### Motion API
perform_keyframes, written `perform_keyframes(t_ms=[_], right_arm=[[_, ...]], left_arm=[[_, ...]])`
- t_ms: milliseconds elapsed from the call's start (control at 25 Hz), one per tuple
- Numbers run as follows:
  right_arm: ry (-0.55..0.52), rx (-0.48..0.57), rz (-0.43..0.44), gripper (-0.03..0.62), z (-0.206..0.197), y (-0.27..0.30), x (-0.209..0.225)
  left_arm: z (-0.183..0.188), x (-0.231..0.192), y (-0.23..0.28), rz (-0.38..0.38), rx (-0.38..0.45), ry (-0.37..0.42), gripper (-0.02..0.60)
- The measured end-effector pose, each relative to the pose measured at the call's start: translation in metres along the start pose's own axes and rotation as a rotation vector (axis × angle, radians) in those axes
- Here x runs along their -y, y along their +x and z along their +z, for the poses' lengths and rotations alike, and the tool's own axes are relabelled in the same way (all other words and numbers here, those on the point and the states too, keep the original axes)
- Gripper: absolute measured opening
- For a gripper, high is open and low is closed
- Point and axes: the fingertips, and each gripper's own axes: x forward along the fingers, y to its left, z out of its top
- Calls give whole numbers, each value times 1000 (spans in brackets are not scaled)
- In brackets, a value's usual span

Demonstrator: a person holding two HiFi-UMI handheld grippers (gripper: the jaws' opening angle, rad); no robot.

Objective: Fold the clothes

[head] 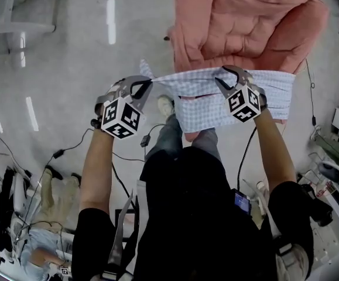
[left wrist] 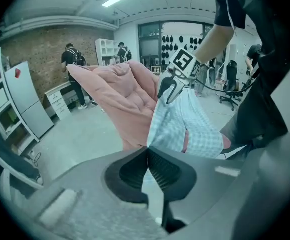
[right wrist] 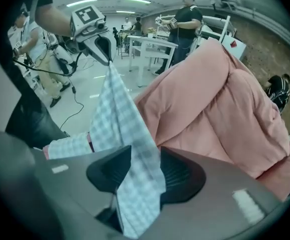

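A light blue checked garment hangs stretched between my two grippers, in front of a big pink quilt. My left gripper is shut on one corner of the garment's top edge; in the left gripper view the jaws meet with the cloth running away from them. My right gripper is at the other end of that edge. In the right gripper view its jaws stand apart, and a flat strip of the cloth lies loosely between them. The garment's lower part droops toward my legs.
The pink quilt is heaped on something behind the garment. Cables trail over the shiny grey floor. White tables and standing people fill the room behind; shelves and a cabinet line the brick wall.
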Motion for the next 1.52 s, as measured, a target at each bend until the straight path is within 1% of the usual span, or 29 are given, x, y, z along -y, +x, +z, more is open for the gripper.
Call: perform_keyframes(t_ms=[80,240,280,320,360,400,480,600,680,760,960,1080,1240,1360,1520], right_arm=[[-51,-8,-23,181,2,-14,9],[-119,-61,-29,181,-14,-28,-6],[-124,-69,-36,163,-16,-33,-8],[-125,-71,-49,114,-17,-40,-9],[-122,-65,-62,52,-16,-49,-10],[-115,-55,-72,11,-13,-58,-12],[-82,-24,-75,8,-4,-75,-20],[-20,28,-64,8,1,-95,-33],[-6,54,-58,8,0,-105,-44],[-14,75,-46,8,-4,-118,-61],[-54,112,19,8,-26,-154,-116],[-60,139,52,8,-34,-170,-147],[-68,149,105,6,-47,-168,-187],[-70,149,131,8,-63,-165,-209],[-101,138,158,8,-88,-159,-239]], left_arm=[[13,0,-14,15,7,8,9],[21,26,-38,32,14,12,9],[22,30,-44,36,12,13,9],[25,33,-50,42,7,15,9],[27,36,-55,49,3,17,9],[28,38,-61,57,-3,15,9],[24,43,-71,74,-16,5,9],[6,49,-68,95,-32,-27,9],[-7,55,-65,109,-37,-55,11],[-17,66,-64,127,-46,-77,11],[-28,116,-64,178,-79,-121,11],[-43,143,-67,214,-92,-177,11],[-76,179,-55,228,-110,-274,12],[-93,210,-45,232,-128,-318,12],[-114,253,-31,236,-145,-366,12]])
